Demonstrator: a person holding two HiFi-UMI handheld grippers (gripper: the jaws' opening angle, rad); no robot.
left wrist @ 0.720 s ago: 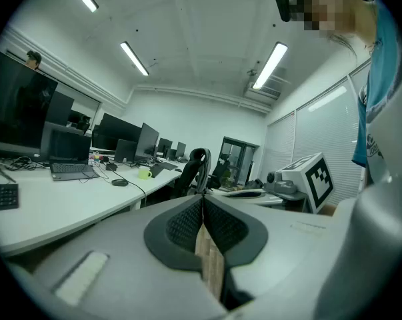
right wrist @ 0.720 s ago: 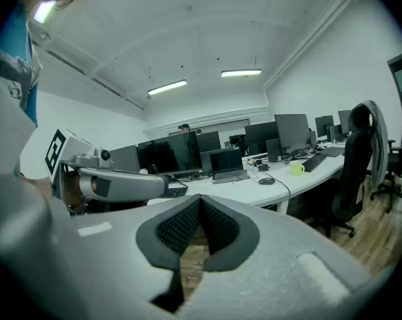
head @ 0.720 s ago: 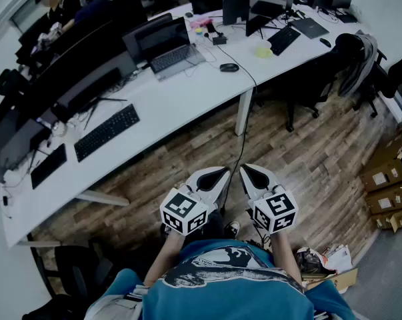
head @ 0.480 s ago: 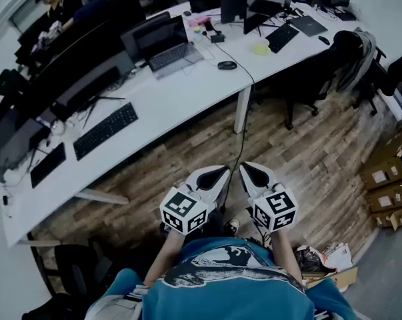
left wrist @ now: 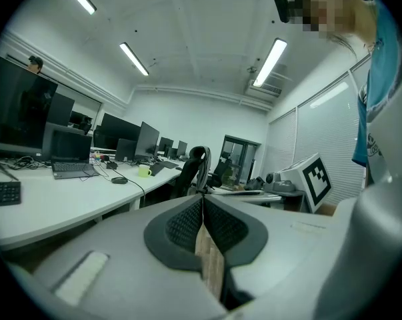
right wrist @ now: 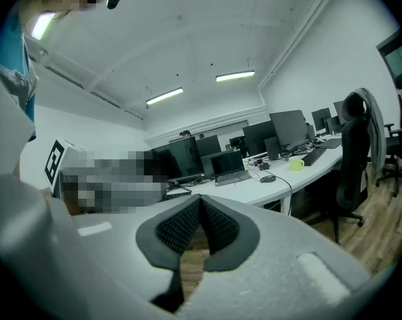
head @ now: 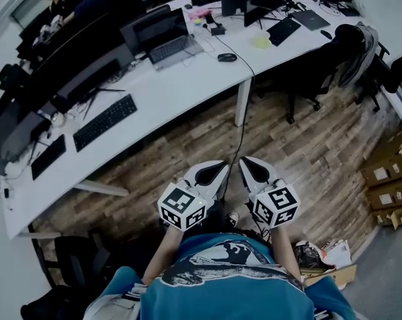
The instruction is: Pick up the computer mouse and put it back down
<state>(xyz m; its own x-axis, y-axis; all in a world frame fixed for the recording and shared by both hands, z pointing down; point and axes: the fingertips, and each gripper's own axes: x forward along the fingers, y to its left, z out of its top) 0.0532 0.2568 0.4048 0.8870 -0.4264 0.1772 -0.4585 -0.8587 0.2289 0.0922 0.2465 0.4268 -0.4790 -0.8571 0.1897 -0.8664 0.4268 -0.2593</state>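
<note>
A black computer mouse [head: 227, 57] lies on the long white desk [head: 167, 92], its cable running over the front edge; it shows small in the left gripper view as the mouse [left wrist: 119, 180] and in the right gripper view as the mouse [right wrist: 267, 178]. Both grippers hang side by side over the wooden floor, well short of the desk. My left gripper [head: 222, 166] is shut with nothing in it, jaws meeting at the tip [left wrist: 203, 200]. My right gripper [head: 243, 162] is shut and empty too, pads touching [right wrist: 199, 200].
A laptop [head: 162, 39], a black keyboard [head: 105, 122], monitors and a yellow-green cup [head: 263, 41] are on the desk. An office chair with a jacket [head: 347, 55] stands right of the desk leg [head: 243, 103]. Cardboard boxes [head: 387, 182] are stacked at the right.
The desk and mouse have slid slightly upward in the head view. Both grippers stay shut, side by side, in about the same place.
</note>
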